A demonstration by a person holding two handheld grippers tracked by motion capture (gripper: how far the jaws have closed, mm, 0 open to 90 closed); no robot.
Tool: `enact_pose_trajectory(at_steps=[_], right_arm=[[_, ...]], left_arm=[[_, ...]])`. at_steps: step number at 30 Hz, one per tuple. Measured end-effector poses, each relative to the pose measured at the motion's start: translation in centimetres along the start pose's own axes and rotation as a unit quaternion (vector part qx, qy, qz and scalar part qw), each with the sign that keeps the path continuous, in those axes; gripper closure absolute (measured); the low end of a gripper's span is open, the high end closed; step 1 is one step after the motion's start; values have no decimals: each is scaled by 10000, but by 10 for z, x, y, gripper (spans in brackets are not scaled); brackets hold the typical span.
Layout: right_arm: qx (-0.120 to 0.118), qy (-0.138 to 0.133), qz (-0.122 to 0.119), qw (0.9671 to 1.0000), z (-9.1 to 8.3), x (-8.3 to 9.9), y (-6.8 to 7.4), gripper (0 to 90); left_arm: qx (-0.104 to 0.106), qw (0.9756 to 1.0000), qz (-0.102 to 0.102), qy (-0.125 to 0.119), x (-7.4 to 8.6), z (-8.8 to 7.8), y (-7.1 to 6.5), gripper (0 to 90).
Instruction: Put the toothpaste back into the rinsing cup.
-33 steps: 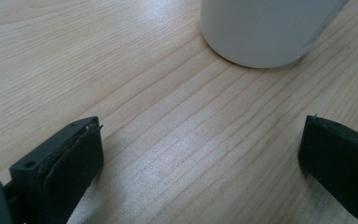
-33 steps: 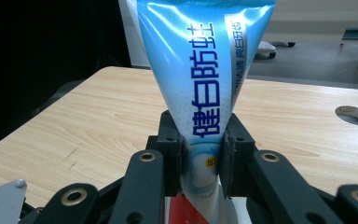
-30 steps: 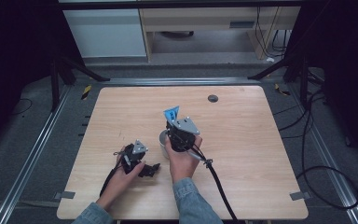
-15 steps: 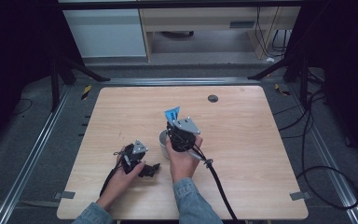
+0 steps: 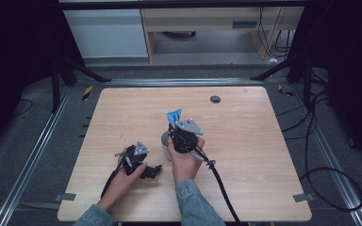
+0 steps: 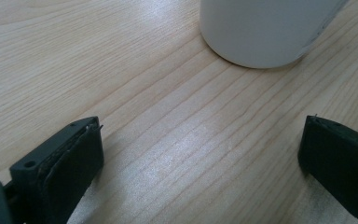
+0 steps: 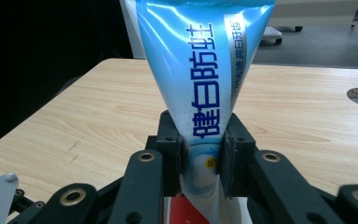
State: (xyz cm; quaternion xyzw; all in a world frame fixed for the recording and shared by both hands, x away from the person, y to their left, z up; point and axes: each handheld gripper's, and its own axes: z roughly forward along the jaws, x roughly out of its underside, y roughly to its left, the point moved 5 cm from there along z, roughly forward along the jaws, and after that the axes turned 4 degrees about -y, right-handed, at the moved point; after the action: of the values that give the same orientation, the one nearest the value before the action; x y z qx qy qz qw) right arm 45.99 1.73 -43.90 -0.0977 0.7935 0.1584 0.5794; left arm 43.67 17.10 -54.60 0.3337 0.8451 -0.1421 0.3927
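white cup (image 5: 165,143) mid-table, bare tabletop (image 5: 245,136) all round

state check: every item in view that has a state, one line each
right gripper: shut on the toothpaste tube, held above the cup
toothpaste tube: clamped between the jaws, flat end pointing away from the gripper
left gripper: open, nothing between the jaws, low over the table
white cup: upright on the table, ahead of the left gripper's jaws, untouched by them
table: wood top, bearing the cup
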Motion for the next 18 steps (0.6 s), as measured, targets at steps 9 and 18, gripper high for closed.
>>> enact_pose_trajectory(at_steps=[9,18], right_arm=[[-26,-6,66,10000,-1,0,-3,715],[-71,-4,69,10000,0,0,-5,697]], left_arm=[[1,10000,6,5,0,0,0,0],[2,10000,8,6,0,0,0,0]])
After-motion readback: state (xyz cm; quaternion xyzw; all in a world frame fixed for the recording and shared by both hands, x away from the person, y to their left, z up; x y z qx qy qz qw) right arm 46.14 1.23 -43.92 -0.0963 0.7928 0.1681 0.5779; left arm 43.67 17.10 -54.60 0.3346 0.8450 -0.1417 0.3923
